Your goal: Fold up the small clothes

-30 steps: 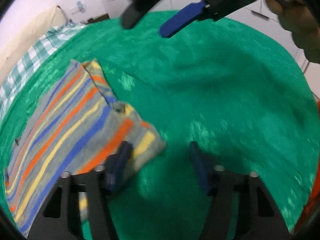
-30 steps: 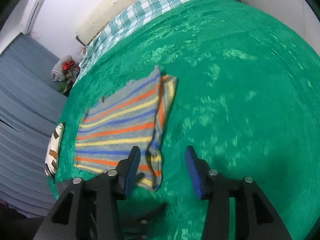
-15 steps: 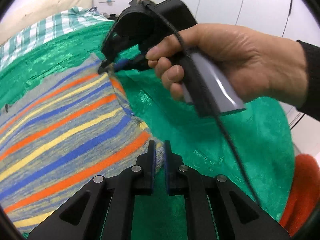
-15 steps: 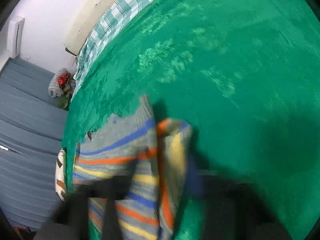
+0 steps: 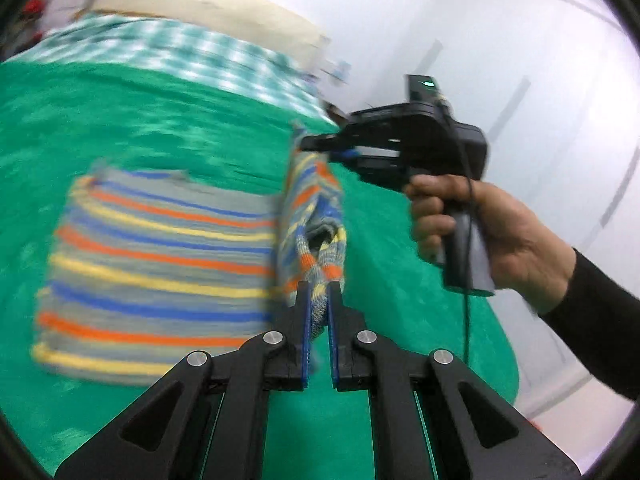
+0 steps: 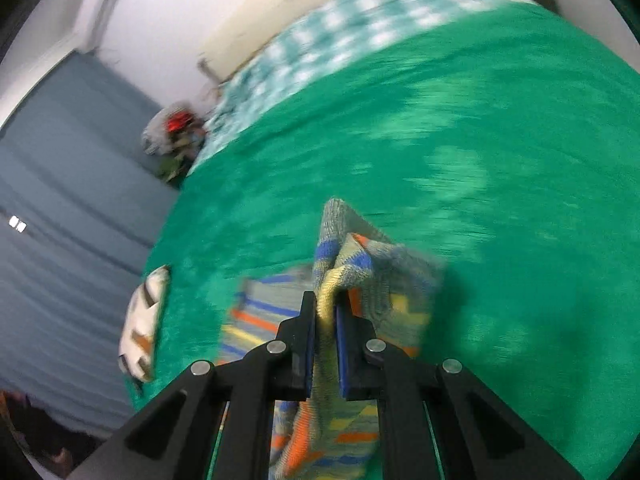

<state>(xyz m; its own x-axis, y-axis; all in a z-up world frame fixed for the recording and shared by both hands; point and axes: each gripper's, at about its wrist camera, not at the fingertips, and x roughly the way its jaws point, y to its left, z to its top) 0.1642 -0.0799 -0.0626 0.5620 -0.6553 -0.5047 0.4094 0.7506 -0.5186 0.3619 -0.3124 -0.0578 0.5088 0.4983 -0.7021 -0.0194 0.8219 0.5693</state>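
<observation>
A small striped knit garment (image 5: pixel 160 256), grey with orange, blue and yellow stripes, lies on a green blanket (image 5: pixel 120 128). My left gripper (image 5: pixel 319 292) is shut on its near right corner. My right gripper (image 5: pixel 320 148), held in a hand, is shut on the far right corner, and the edge between them is lifted off the blanket. In the right wrist view my right gripper (image 6: pixel 326 304) pinches a bunched fold of the garment (image 6: pixel 360 256), which hangs below the fingers.
A teal checked sheet (image 5: pixel 192 56) and a beige headboard (image 5: pixel 208 8) lie beyond the blanket. A patterned cushion (image 6: pixel 142 324) sits at the blanket's left edge by grey curtains (image 6: pixel 60 200). White wardrobe doors (image 5: pixel 540 80) stand on the right.
Both grippers went from open above the garment to shut on its right edge. They have lifted that edge up off the blanket. The views are blurred by motion.
</observation>
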